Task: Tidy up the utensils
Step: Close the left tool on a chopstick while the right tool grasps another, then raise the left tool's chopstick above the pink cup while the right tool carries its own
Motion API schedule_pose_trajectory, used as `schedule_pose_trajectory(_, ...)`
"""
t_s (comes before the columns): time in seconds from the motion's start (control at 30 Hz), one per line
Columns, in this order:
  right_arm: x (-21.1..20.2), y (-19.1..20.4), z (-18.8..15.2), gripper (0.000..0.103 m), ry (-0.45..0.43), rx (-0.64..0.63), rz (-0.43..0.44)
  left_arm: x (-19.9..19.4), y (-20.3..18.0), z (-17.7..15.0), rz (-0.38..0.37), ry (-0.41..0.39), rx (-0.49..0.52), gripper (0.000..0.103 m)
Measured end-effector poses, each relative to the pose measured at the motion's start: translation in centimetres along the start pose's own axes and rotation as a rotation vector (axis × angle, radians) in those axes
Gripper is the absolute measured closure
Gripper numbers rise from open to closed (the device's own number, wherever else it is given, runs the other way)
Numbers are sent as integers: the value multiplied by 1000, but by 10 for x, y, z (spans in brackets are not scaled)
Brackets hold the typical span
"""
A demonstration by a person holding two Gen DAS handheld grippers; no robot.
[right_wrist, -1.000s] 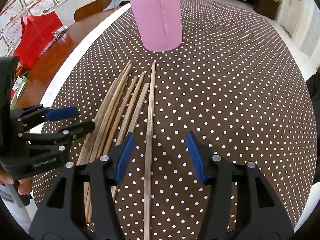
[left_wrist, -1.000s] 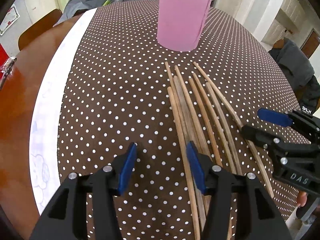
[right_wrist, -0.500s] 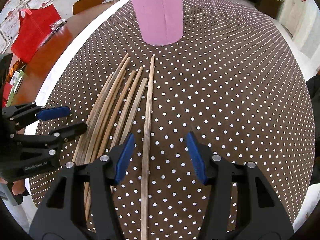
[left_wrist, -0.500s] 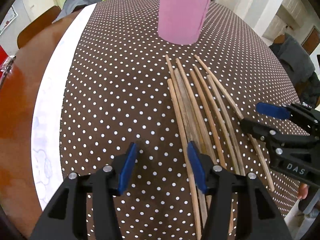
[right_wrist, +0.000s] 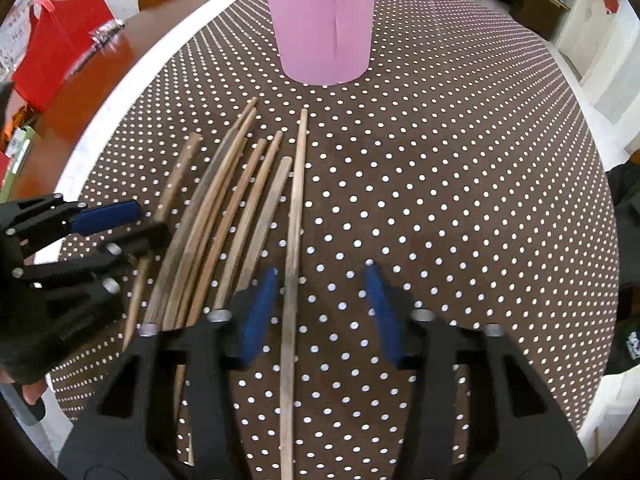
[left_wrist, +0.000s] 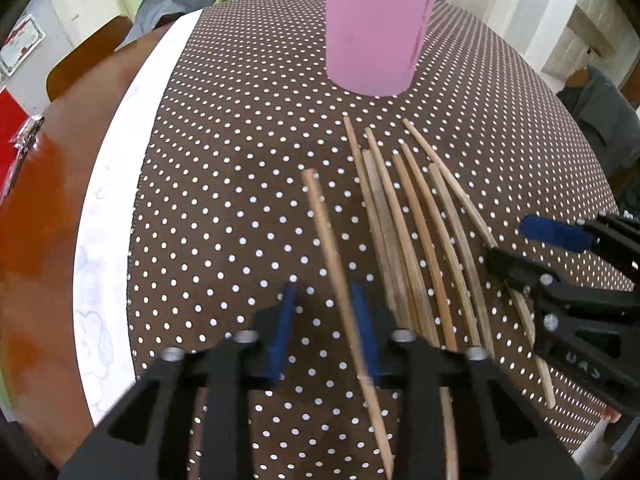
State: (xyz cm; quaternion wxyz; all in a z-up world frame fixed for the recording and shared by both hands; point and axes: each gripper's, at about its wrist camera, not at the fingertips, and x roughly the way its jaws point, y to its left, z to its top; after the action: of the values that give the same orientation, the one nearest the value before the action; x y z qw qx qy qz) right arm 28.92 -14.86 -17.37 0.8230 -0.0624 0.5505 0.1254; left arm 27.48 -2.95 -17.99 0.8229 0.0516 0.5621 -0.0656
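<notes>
Narrowed since a moment ago, the left gripper (left_wrist: pixel 324 320) jaws flank one chopstick (left_wrist: pixel 332 248) lying lengthwise toward the pink cup (left_wrist: pixel 376 32); the right gripper (right_wrist: pixel 320 308) gapes.

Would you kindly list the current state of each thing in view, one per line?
Left gripper: jaws narrowed around one chopstick, which looks lifted.
Held chopstick: apart from the row, angled left.
Right gripper: open, astride the rightmost chopstick.
Other chopsticks: lying flat, side by side on the tablecloth.
Pink holder: upright, with sticks already inside.
</notes>
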Motion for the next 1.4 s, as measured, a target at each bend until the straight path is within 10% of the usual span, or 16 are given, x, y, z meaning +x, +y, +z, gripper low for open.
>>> schedule_pose_trajectory(0.27, 5, 8, 12, 96, 17, -46, -40, 4, 14, 7, -49, -47, -63, 97)
schedule_pose_trajectory(0.5, -9, -18, 3, 97, -95, 8, 44, -32, 26, 15, -130, -233, -111, 97)
schedule_pose_trajectory(1.0, -131, -57, 21, 97, -699, 99, 272, -131, 17, 56, -305, -817, -151, 97)
schedule_pose_trajectory(1.4, -144, -51, 57, 97, -1038, 165, 260, -148, 2, 92, -295, -1060, -166, 97)
